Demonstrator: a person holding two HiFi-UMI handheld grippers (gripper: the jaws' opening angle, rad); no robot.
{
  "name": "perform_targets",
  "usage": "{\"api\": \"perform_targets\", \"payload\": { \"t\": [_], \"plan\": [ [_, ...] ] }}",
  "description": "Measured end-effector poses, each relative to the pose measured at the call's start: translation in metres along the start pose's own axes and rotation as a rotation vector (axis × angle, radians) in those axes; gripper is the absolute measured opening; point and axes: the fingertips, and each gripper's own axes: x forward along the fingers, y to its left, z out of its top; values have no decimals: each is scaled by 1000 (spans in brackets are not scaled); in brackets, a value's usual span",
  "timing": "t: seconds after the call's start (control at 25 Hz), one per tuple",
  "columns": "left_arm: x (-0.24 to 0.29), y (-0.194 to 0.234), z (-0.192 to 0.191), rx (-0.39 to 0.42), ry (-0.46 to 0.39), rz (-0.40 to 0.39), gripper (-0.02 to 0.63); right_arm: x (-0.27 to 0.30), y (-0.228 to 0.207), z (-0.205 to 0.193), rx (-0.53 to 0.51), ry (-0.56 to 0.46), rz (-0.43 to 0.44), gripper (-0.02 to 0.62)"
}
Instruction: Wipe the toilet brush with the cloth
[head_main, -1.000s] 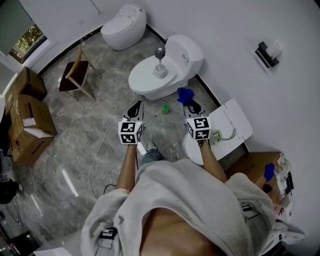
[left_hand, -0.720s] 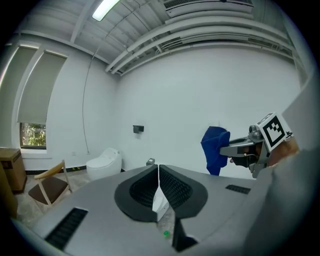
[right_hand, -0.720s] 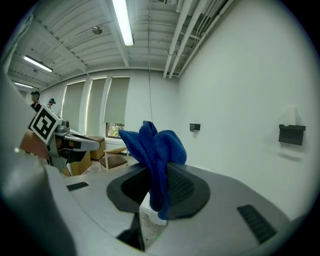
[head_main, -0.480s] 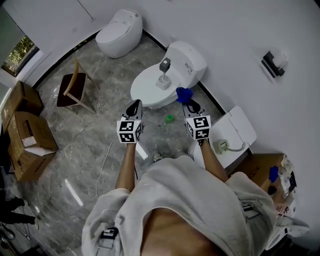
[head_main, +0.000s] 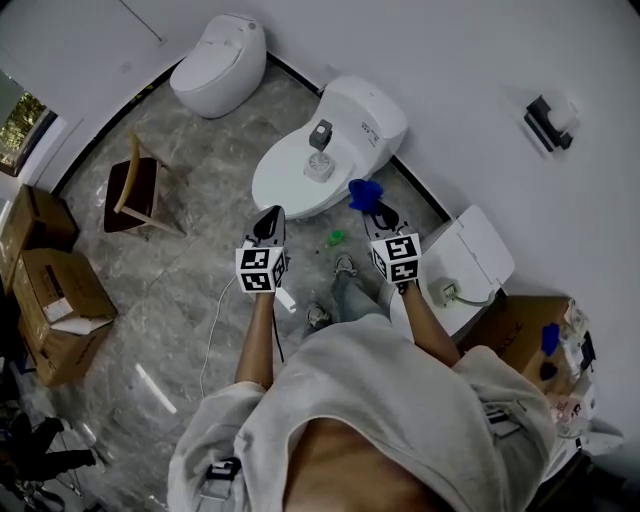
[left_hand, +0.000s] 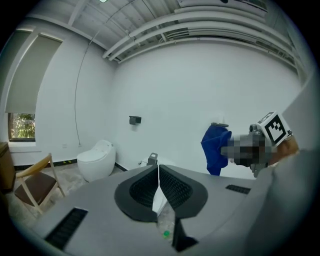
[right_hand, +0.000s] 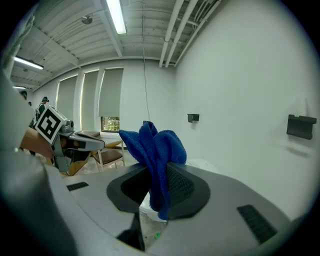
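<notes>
Step in hand: this looks like the approach. Both grippers are pointing toward the brush from a distance, and no wiping is happening yet.
Left gripper (left_hand: 158, 170): its jaws are pressing together with nothing between them. Only a sliver of white toilet is showing through the slit.
Right gripper (right_hand: 159, 172): its jaws are clenching a blue cloth (right_hand: 155, 147). The cloth is bunching up above the jaw tips and hanging a little below them.
Toilet brush (head_main: 320, 145): it is standing upright in its holder on the closed lid of the toilet (head_main: 285, 180). It is sitting ahead of both pairs of jaws and well apart from them, roughly between the lines they are pointing along. In the left gripper view its dark top is peeking out just above the jaw tips.
Cloth and brush: the cloth is sitting nearer to the brush than the left jaws are, but it is not touching it.
Floor: a small green thing (head_main: 335, 237) is lying between the two pairs of jaws and below them.
Next move, as I judge it: the left jaws are going to need to part and close on the brush handle to steady or lift it. The right jaws then need to carry the cloth forward until it is pressing against the brush. The holder looks light, so a sideways push may be risking a tip-over on the smooth lid.
</notes>
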Motion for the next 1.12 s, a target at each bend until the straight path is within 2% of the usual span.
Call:
{"api": "perform_targets", "payload": {
  "t": [0.32, 0.48, 0.8, 1.12],
  "plan": [
    [48, 21, 8, -19, 18, 34, 23, 56, -28, 4, 16, 8, 36, 94],
    [81, 30, 28, -7, 24, 56, 23, 87, -49, 18, 30, -8, 58, 94],
    [143, 32, 68, 21, 10, 67, 23, 136, -87, 55, 48, -57, 96, 94],
    [194, 21, 82, 27, 24, 60, 23, 165, -118, 66, 66, -73, 131, 94]
  ]
}}
